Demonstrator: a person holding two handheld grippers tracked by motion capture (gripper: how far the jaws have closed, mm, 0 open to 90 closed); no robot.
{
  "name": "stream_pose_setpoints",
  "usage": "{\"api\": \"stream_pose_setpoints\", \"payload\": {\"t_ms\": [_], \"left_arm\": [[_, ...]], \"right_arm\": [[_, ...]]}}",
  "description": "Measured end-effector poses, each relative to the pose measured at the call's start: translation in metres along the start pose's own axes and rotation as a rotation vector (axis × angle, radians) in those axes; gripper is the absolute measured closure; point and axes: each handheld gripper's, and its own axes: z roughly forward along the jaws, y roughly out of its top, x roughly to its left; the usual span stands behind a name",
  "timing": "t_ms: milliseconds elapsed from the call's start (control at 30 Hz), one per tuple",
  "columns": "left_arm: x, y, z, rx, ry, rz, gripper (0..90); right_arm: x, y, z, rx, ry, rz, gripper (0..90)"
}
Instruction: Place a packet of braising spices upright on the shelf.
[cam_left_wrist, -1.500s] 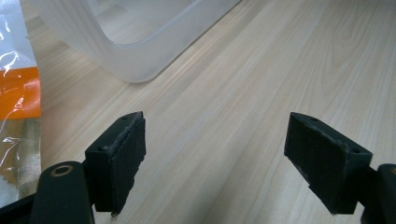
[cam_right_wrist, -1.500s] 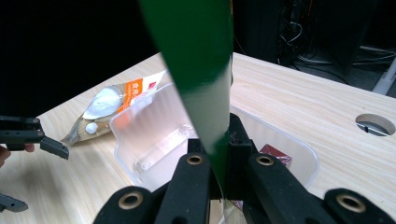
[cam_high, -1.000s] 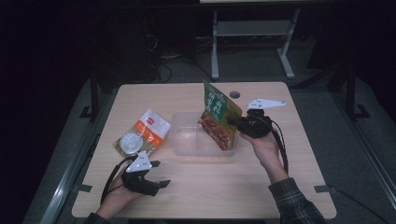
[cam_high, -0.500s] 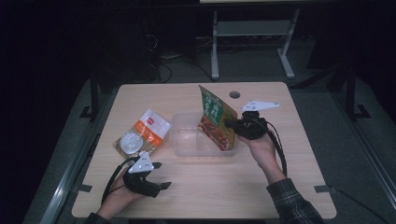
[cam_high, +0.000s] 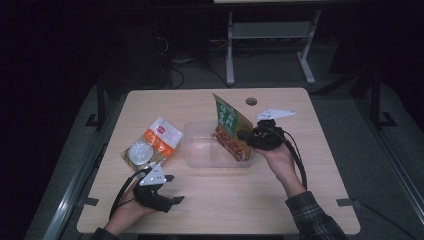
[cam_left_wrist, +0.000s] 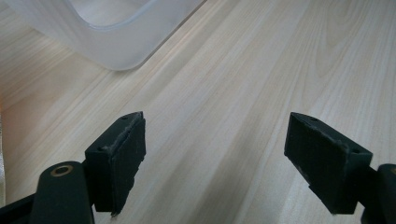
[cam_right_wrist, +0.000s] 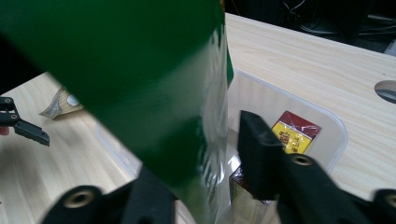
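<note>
From the high view, the right gripper (cam_high: 248, 136) grips a green pouch (cam_high: 229, 125), tilted over the tub's (cam_high: 200, 150) right end; an orange packet (cam_high: 152, 143) lies left of the tub. The left gripper view shows the left gripper (cam_left_wrist: 215, 158) spread wide over bare table (cam_left_wrist: 261, 70). The right gripper view alone shows a red-and-yellow packet (cam_right_wrist: 295, 132) inside the tub.

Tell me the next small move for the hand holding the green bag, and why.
Probably lower the green bag a bit further into the clear tub before letting go. The right gripper is clamped on it, and it stands tilted with its lower end at the tub's right side, so releasing now might tip it over the rim.
</note>
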Motion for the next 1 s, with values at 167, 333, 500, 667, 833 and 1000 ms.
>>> {"api": "stream_pose_setpoints", "payload": {"t_ms": [167,333,500,667,833,1000], "left_arm": [[0.0,0.0,-0.001,0.007,0.0,0.003,20.2],[0.001,0.0,-0.001,0.008,0.003,0.006,20.2],[0.001,-0.001,-0.001,0.009,-0.004,0.003,20.2],[0.002,0.0,-0.001,0.016,-0.009,0.0,20.2],[0.002,-0.001,-0.001,0.01,-0.007,-0.003,20.4],[0.001,-0.001,0.001,0.03,-0.009,-0.004,21.0]], "right_arm": [[-0.001,0.002,-0.007,-0.009,0.006,-0.023,52.2],[0.001,0.001,-0.013,-0.001,0.0,-0.043,45.8],[0.003,-0.003,-0.023,-0.015,0.008,-0.067,41.9],[0.001,-0.019,-0.035,0.005,0.01,-0.087,38.6],[0.0,-0.034,-0.046,0.026,0.036,-0.109,37.5],[0.003,-0.052,-0.05,0.052,0.053,-0.149,36.2]]}}
